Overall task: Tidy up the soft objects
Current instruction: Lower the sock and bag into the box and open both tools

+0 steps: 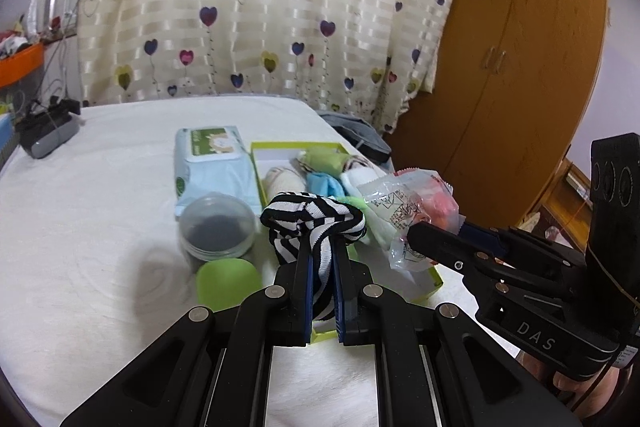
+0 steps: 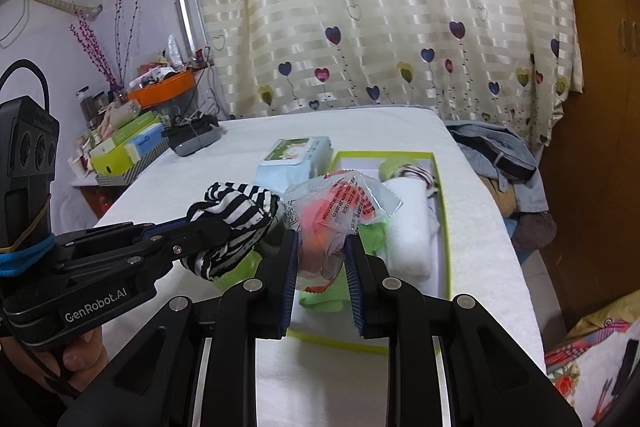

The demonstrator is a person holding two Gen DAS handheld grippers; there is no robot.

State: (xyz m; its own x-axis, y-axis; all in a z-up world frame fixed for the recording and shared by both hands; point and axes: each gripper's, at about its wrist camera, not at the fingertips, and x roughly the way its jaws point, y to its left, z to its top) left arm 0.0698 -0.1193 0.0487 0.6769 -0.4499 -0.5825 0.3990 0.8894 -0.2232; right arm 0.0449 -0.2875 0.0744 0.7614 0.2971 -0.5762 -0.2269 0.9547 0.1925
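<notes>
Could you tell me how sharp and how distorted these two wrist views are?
Left wrist view: strong fisheye bending, dark corners; the striped sock in the left gripper is sharp, the clear jar slightly soft. Right wrist view: same curvature; glare on the plastic packet in the right gripper.

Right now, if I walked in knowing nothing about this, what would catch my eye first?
Probably the black-and-white striped sock pinched in the left gripper, held up over the white bed. Just to its right, the right gripper is clamped on a crinkly clear packet with something pink-orange inside. Behind both sits a green-rimmed box already holding rolled soft items, with a heart-patterned curtain as backdrop.
</notes>
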